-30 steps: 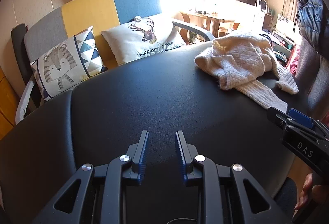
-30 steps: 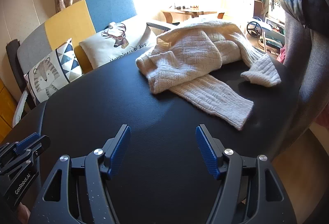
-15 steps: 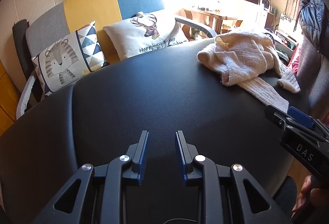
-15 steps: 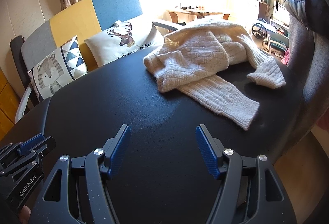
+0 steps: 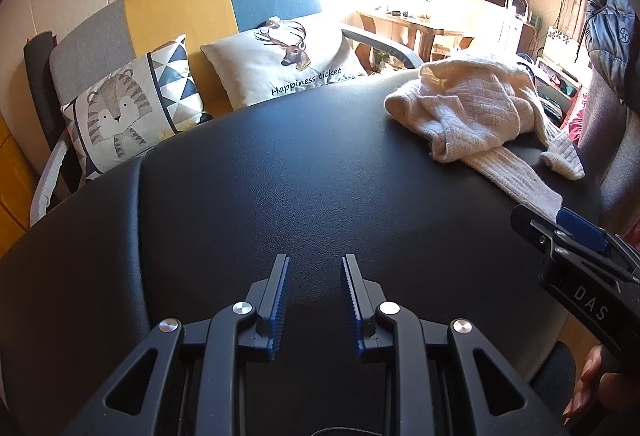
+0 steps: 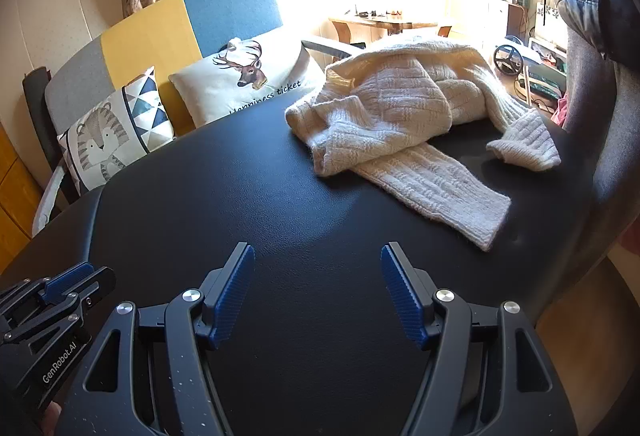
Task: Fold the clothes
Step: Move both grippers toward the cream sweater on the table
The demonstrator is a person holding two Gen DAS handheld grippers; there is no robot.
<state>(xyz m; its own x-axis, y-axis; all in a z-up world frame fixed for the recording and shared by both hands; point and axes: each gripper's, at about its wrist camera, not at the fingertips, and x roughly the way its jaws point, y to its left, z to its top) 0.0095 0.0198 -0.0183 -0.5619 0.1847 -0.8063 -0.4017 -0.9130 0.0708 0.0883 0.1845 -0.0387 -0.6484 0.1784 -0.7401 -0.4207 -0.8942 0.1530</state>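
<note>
In the left wrist view, the left gripper (image 5: pixel 314 276) hangs over the bare black desk (image 5: pixel 280 188). Its jaws are released, with a narrow gap between them and nothing inside. The cream sweater (image 5: pixel 476 116) lies well apart from it, at the far right part of the desk, in a loose heap. One sleeve (image 5: pixel 516 172) stretches toward the near edge, and its cuff ends near the tip of the right gripper (image 5: pixel 560 232), which enters from the right side. Behind the desk stands a sofa (image 5: pixel 180 4) with two cushions.

In the right wrist view, the right gripper (image 6: pixel 318 268) also hovers over the empty desk (image 6: pixel 280 216), with jaws released and wide, holding nothing. The sweater (image 6: pixel 392 104) is ahead and a little to the right, near but not touched. Its body is crumpled, one sleeve (image 6: pixel 436 188) lies flat toward the camera, and the other sleeve (image 6: pixel 524 140) curls at the right.

My judgement: the folding is not yet begun. The sweater must first be spread flat, then the sleeves and the body folded, so almost all of the work is left.
</note>
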